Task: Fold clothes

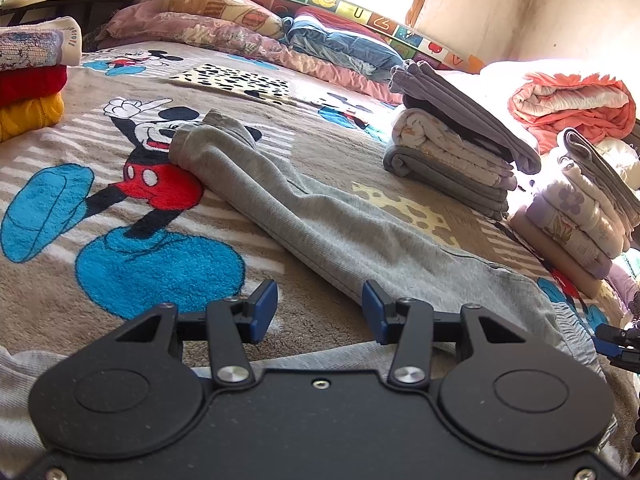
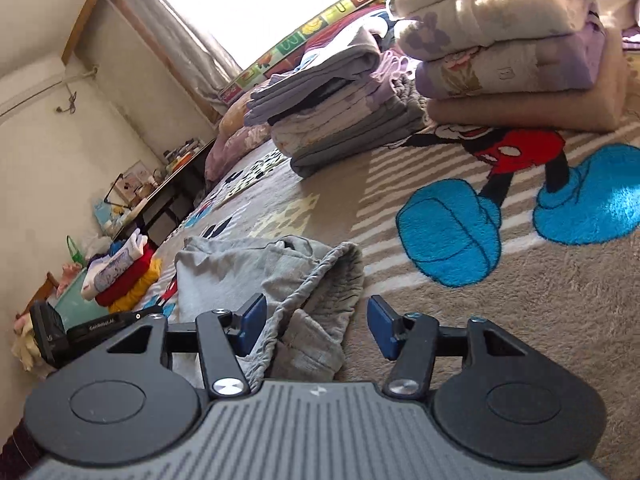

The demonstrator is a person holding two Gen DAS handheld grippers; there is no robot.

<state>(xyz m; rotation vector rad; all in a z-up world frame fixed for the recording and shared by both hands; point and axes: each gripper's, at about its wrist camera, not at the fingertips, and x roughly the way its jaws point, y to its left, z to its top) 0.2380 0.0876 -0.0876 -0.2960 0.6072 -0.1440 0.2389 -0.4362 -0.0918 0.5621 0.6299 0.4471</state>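
Grey sweatpants (image 1: 320, 232) lie stretched out on the Mickey Mouse blanket (image 1: 100, 208), one leg running away toward the pillows. My left gripper (image 1: 320, 312) is open and empty, just above the near part of the pants. In the right wrist view the elastic waistband (image 2: 320, 280) of the pants is bunched in front of my right gripper (image 2: 316, 326), which is open, its jaws on either side of the waistband fabric. The left gripper's body (image 2: 80, 328) shows at the left of that view.
A stack of folded clothes (image 1: 460, 160) and a taller one (image 1: 580, 216) stand at the right. A red, yellow and white pile (image 1: 32, 80) sits at the far left. Pillows (image 1: 240, 32) and a pink quilt (image 1: 572, 100) lie at the back.
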